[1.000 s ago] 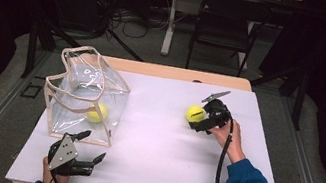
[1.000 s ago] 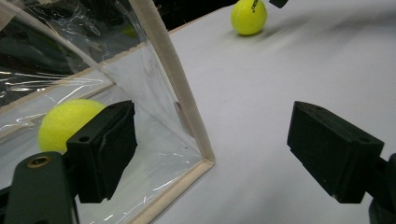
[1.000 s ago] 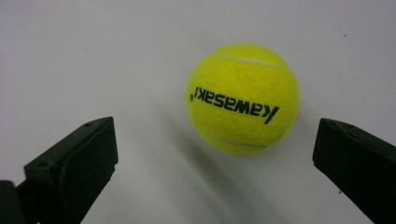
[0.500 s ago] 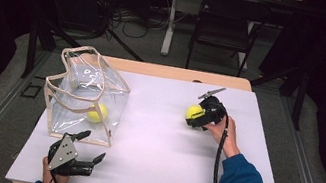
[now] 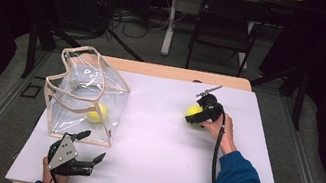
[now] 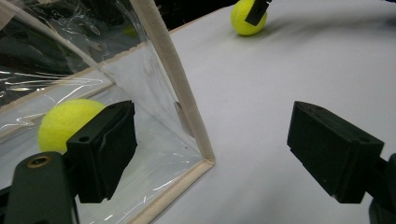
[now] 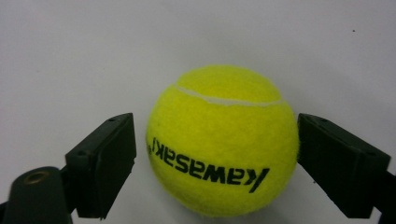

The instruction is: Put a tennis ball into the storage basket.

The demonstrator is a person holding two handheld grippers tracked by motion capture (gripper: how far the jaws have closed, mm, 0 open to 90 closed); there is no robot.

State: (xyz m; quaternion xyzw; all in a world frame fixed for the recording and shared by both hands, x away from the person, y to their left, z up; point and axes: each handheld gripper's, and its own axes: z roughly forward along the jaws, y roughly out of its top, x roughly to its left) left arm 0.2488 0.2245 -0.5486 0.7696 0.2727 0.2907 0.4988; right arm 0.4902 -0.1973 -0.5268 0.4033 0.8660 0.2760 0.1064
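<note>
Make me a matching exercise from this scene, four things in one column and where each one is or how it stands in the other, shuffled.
1. loose ball
2. bagged ball
3. left gripper
4. bag

A. jaws wide apart, nothing between them
B. clear, upright at the table's left
C. between the right gripper's closing jaws, a gap on one side
D. inside the clear bag

Pairs: 1-C, 2-D, 3-A, 4-B
</note>
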